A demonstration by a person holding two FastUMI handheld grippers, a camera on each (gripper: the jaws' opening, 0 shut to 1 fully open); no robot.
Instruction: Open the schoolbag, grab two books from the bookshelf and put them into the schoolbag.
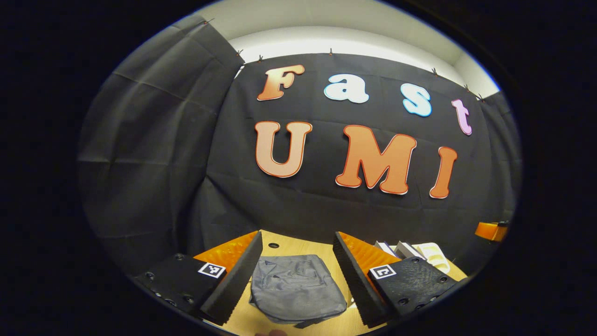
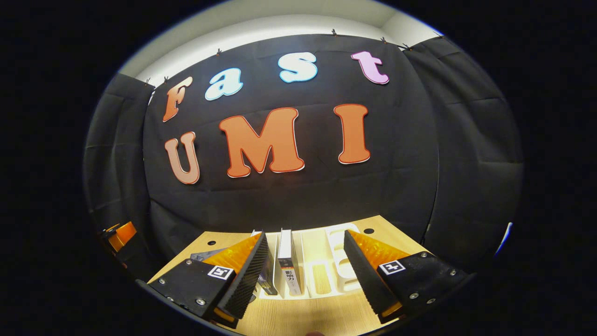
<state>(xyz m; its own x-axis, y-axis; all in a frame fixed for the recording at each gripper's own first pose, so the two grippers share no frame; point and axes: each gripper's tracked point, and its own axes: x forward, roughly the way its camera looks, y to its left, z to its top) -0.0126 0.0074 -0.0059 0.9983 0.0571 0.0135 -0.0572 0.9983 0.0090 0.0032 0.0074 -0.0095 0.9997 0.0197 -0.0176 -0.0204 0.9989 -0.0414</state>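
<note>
1. We count two grippers, one schoolbag, one white bookshelf and, as far as we can make out, two books standing in it; a third spine may hide behind a finger, and we cannot tell.
2. In the left gripper view, the left gripper (image 1: 298,273) has its fingers spread wide, with nothing between them and nothing touched.
3. Past those fingers, the grey schoolbag (image 1: 296,289) lies flat on the wooden table (image 1: 284,243), framed in the gap between them. We cannot tell from here whether its zip is undone.
4. To the right beyond the left gripper's right finger, we see the bookshelf (image 1: 433,254) with book tops poking up at its near end.
5. In the right gripper view, the right gripper (image 2: 305,273) is likewise wide apart and grips nothing.
6. Between its fingers the bookshelf (image 2: 322,270) lies straight ahead on the table (image 2: 298,317).
7. One book (image 2: 290,263) stands upright in a left-hand slot; another book (image 2: 269,275) stands just beside it, partly hidden by the left finger.
8. A corner of the schoolbag (image 2: 205,255) peeks out at left, well apart from the shelf's open slots.
</note>
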